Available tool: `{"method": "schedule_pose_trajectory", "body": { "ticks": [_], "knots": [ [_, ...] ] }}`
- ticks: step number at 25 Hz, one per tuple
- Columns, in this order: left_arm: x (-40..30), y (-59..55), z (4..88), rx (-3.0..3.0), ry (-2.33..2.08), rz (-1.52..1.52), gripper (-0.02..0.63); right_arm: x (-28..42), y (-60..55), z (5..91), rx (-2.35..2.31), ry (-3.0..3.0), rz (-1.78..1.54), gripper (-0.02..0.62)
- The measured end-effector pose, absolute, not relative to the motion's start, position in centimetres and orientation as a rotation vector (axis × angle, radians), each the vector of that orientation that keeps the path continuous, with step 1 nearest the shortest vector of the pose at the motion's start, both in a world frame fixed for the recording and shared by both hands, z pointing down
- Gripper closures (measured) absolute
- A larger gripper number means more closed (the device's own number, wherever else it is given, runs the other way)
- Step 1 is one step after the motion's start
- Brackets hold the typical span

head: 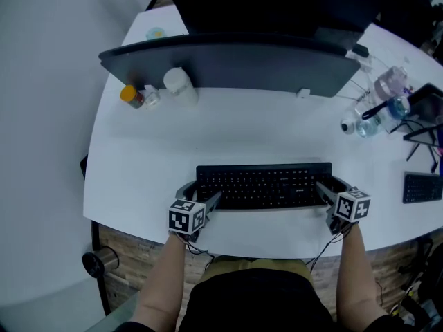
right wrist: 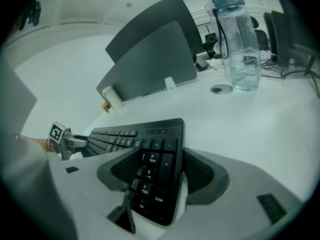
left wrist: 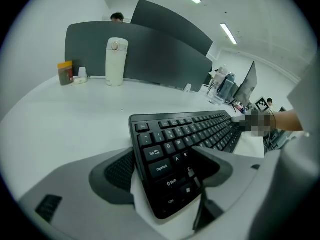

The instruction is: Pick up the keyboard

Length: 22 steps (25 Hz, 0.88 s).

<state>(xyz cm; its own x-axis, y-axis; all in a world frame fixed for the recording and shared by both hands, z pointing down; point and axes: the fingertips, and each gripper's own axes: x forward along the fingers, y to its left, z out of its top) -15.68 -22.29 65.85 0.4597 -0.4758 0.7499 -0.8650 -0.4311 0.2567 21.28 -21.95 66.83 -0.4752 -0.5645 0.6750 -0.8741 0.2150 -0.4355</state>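
- Forearms (head: 166, 275) of the person enter from the bottom of the head view, one leading to each gripper.
- Left gripper (left wrist: 164, 156): its fingers (left wrist: 116, 171) clasp the left end of the keyboard (head: 263, 185). One pad lies against the rear long edge beside Tab and Caps Lock, and the other sits over the front edge near the A and Z keys.
- Right gripper (right wrist: 160, 156): its fingers (right wrist: 200, 176) clasp the number-pad end in the same manner, with the rear and front edges between the pads.
- Keyboard position: on the white desk (head: 138, 158), near its front edge, directly before the person. Whether it has left the surface cannot be told.
- Keyboard orientation: the long axis runs left to right across the head view, parallel to the desk's near edge. The key face is up and the top row lies away from the person. The letter block is at the person's left, the number pad at the right.
- Keyboard appearance: black, slim, rectangular and full-width, with white legends on flat black keys.
- Background: a grey partition (head: 228, 64) crosses the far desk. A white flask (head: 178, 85) and an orange-lidded jar (head: 130, 95) stand before it. A clear water bottle (right wrist: 239, 44) stands well apart to the right.
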Motion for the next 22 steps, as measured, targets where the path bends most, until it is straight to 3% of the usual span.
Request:
{"method": "schedule_pose_trajectory", "body": {
  "ticks": [15,22],
  "knots": [
    [-16.3,-23.8,64.0,2.161,-1.113,0.87,0.256,20.6,-20.9,64.5,1.445,-2.12,1.043,0.318],
    [-16.4,-24.8,62.0,2.196,-1.144,0.847,0.291,21.0,-21.2,62.3,1.503,-2.143,0.965,0.318]
  ]
}}
